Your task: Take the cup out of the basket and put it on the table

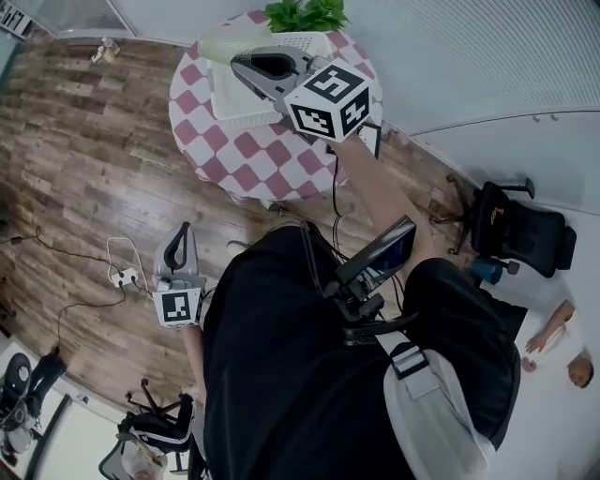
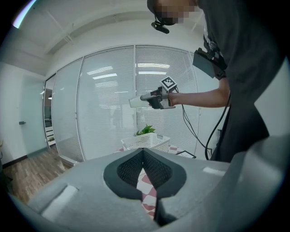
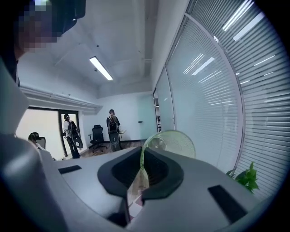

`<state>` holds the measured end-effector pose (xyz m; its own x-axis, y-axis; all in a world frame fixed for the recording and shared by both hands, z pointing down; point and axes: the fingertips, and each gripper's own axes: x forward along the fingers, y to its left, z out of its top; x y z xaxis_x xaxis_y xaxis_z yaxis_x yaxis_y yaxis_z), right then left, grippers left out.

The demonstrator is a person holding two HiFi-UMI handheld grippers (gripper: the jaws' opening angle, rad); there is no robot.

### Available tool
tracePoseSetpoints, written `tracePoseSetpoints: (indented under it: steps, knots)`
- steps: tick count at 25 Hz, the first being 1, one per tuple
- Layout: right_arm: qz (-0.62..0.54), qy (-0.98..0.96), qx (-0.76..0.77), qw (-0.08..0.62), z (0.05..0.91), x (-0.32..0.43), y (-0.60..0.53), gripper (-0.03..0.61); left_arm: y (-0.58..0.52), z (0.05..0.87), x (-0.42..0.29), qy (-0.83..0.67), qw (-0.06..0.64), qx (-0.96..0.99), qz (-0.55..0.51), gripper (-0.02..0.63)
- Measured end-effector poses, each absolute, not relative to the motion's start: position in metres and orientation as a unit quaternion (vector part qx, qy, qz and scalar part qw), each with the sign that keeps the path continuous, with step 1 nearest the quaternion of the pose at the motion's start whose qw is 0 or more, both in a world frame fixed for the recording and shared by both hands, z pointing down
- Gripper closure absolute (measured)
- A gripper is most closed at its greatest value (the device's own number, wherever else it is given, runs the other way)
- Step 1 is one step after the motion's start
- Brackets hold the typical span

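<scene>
Head view: R gripper [image 1: 246, 62] is held over the round table [image 1: 234, 155] w/ pink-and-white check cloth. Its jaws are closed on a pale green see-through cup [image 1: 220, 47], which lies roughly level, up in the air over the white plastic basket [image 1: 234, 103], clear of basket and cloth. Basket sits on the table's far half; potted plant [image 1: 305, 14] just beyond it. L gripper [image 1: 185, 228] is low at the person's side, over the wood floor [image 1: 84, 141], well apart from the table. White power strip [image 1: 125, 277] w/ cables on the floor near it. Black office chair [image 1: 511, 225] at right.

L gripper view: L gripper's [image 2: 143, 156] pads meet at the tips w/ nothing between them; check cloth shows through the slit lower down. Ahead: basket [image 2: 145, 141] on the table [image 2: 174, 148], plant [image 2: 146, 130] behind it. R gripper [image 2: 147, 97] well above the basket, cup [image 2: 136, 102] sticking out of its jaws sideways.

R gripper view: R gripper [image 3: 142, 158] nearly fully closed, pads pinching the cup's thin wall. Cup [image 3: 174, 142] juts out past the tips, round end toward the camera. Plant [image 3: 247, 179] low at right, by the blinds. Two people [image 3: 113, 129] stand far back in the room, beside another chair [image 3: 96, 136].
</scene>
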<state>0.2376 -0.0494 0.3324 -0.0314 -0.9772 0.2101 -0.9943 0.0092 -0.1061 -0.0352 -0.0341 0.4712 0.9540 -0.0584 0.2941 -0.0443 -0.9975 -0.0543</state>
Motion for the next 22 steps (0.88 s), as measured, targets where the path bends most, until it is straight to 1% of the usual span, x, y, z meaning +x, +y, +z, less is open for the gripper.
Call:
tracePoseSetpoints:
  steps: [9,12,22]
  knots:
    - [0.050,-0.713,0.699,0.009,0.292,0.216,-0.047,0.555,-0.038,0.472,-0.034,0.014,0.028,-0.988,-0.152,0.607]
    - [0.029,-0.713,0.700,0.002,0.281,0.207,-0.045,0.555,-0.040,0.467,-0.030,0.012,0.018,-0.989,-0.144,0.607]
    - [0.013,-0.716,0.698,-0.003,0.290,0.178,-0.045,0.555,-0.036,0.467,-0.022,-0.010,0.012,-0.990,-0.139,0.608]
